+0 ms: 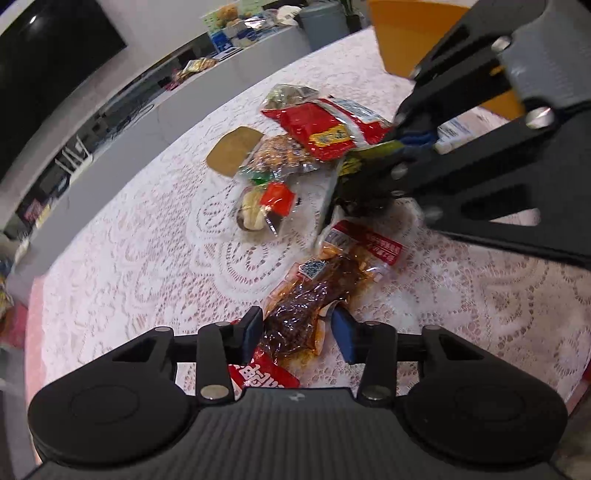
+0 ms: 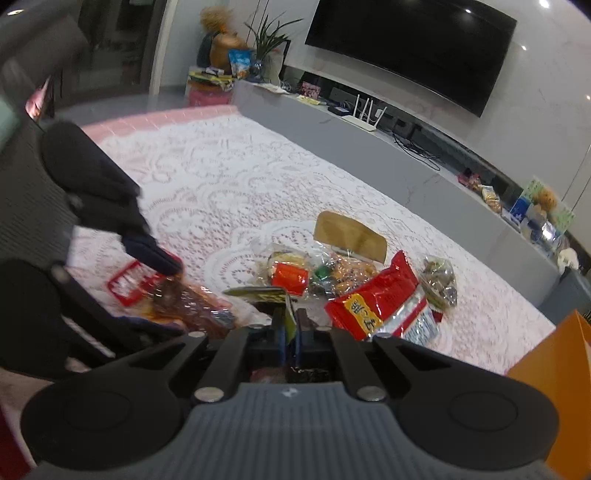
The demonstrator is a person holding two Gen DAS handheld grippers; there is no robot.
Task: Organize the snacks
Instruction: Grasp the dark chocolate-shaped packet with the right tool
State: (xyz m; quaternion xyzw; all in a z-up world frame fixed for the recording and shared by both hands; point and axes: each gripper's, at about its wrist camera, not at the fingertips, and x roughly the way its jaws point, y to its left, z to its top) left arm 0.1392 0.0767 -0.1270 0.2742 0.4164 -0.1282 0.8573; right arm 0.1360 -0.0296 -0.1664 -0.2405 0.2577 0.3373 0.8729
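Note:
A pile of snack packets lies on the lace tablecloth (image 1: 147, 258). My left gripper (image 1: 295, 332) is open, its blue pads either side of a clear packet of brown spicy strips (image 1: 317, 291) with red labels; the packet also shows in the right wrist view (image 2: 192, 299). My right gripper (image 2: 291, 332) is shut on a green-yellow packet (image 2: 258, 293), held just above the table; it shows in the left wrist view (image 1: 410, 142) with the packet (image 1: 369, 155). A big red packet (image 1: 325, 127) (image 2: 376, 299), a nut packet (image 1: 273, 151) and a small red-label packet (image 1: 266, 206) lie beyond.
An orange box (image 1: 413, 33) (image 2: 554, 387) stands at the table's far right edge. A brown card (image 1: 234, 149) (image 2: 349, 236) lies on the cloth. A grey TV bench (image 2: 369, 147) with a router and clutter runs behind the table.

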